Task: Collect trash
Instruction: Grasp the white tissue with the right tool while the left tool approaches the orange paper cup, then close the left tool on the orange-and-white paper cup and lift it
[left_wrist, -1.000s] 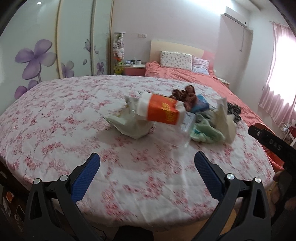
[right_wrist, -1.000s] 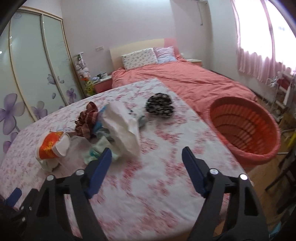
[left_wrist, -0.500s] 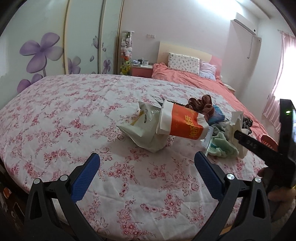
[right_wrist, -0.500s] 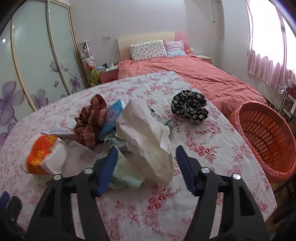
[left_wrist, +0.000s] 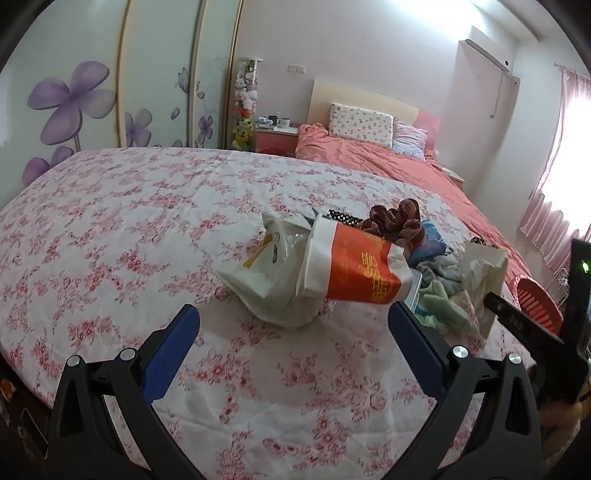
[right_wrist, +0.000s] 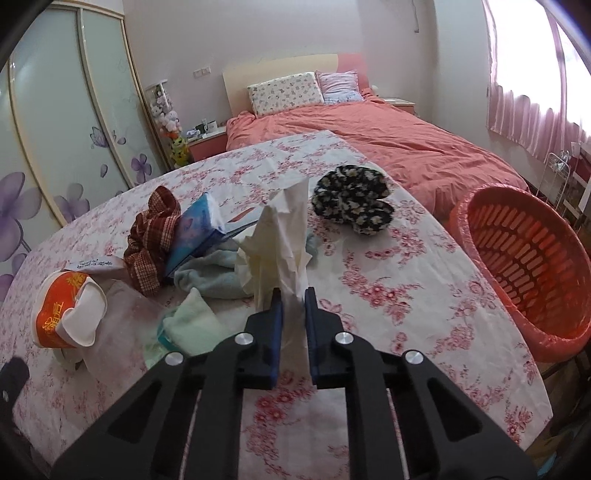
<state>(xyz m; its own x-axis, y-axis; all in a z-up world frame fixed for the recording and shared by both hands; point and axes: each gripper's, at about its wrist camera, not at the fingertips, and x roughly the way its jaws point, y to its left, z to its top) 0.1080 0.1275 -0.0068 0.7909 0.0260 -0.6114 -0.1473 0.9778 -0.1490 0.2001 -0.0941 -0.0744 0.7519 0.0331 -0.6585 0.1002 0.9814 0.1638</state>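
The right tool (right_wrist: 293, 295) was clamped on the crumpled paper (right_wrist: 280, 236) near the tabletop (right_wrist: 424, 295) edge, beside the basket (right_wrist: 524, 266). The left tool (left_wrist: 291, 325) was held wide before the cup (left_wrist: 354, 269).

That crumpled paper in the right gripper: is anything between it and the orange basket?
Nothing visible. The right gripper is shut on the crumpled paper; only bare floral tablecloth lies between it and the orange basket beside the table's right edge.
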